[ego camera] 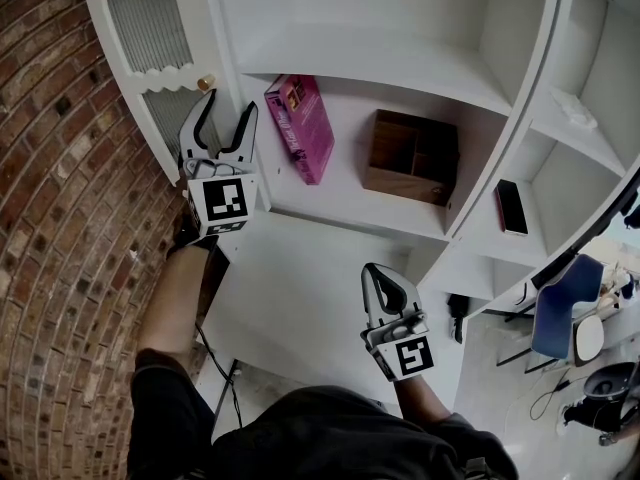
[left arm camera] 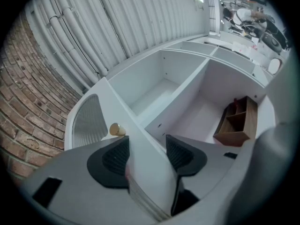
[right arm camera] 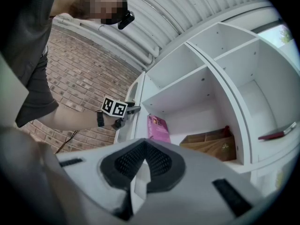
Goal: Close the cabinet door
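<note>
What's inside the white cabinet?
A pink book stands near a wooden divider box on one shelf; a dark phone-like slab lies in the next compartment. The box's back sections are in shadow, so their contents can't be seen.

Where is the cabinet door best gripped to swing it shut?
On the cabinet door, the free edge near the gold knob, tongs straddling it edge-on: the panel is thin and flat, and that edge gives most leverage. The left gripper grips there.

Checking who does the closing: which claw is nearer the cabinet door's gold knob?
Left. The left claw clamps the cabinet door edge right beside the gold knob; the right claw, shut, hangs well away from it.
</note>
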### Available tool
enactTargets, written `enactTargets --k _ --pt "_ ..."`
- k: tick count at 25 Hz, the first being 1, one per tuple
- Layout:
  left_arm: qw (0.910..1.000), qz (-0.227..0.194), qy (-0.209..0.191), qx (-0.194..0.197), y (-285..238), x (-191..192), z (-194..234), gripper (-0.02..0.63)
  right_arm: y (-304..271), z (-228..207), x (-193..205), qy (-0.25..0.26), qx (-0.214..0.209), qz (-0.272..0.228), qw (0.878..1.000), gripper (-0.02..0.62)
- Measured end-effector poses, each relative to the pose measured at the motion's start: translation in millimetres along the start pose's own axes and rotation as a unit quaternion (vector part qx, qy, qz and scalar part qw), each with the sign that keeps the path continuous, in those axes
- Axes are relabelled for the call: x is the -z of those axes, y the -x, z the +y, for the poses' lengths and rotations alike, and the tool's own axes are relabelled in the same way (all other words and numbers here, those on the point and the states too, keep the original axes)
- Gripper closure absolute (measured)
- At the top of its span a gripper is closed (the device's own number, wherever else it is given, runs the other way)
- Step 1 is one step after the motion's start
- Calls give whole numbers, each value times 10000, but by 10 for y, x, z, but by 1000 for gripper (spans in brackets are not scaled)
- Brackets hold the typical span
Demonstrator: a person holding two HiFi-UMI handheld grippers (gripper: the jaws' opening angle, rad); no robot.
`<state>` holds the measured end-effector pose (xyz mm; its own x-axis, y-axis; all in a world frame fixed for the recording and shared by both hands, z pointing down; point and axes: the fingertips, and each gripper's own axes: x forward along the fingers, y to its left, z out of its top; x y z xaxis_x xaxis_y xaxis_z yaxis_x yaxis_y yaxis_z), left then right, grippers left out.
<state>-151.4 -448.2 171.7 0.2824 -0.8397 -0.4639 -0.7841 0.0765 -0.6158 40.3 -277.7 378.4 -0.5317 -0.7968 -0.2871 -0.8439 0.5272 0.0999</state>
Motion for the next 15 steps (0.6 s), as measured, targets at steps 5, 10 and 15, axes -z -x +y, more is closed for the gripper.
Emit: enactTargets --k 5,10,15 --pt "10000 44 8 75 -31 31 -18 376 -7 2 20 -5 28 12 10000 595" --pt "9999 56 -7 158 -54 37 -26 376 -38 25 32 6 5 24 10000 595" --pt "9997 74 21 213 -80 41 -27 376 -74 52 33 -6 -22 29 10000 595"
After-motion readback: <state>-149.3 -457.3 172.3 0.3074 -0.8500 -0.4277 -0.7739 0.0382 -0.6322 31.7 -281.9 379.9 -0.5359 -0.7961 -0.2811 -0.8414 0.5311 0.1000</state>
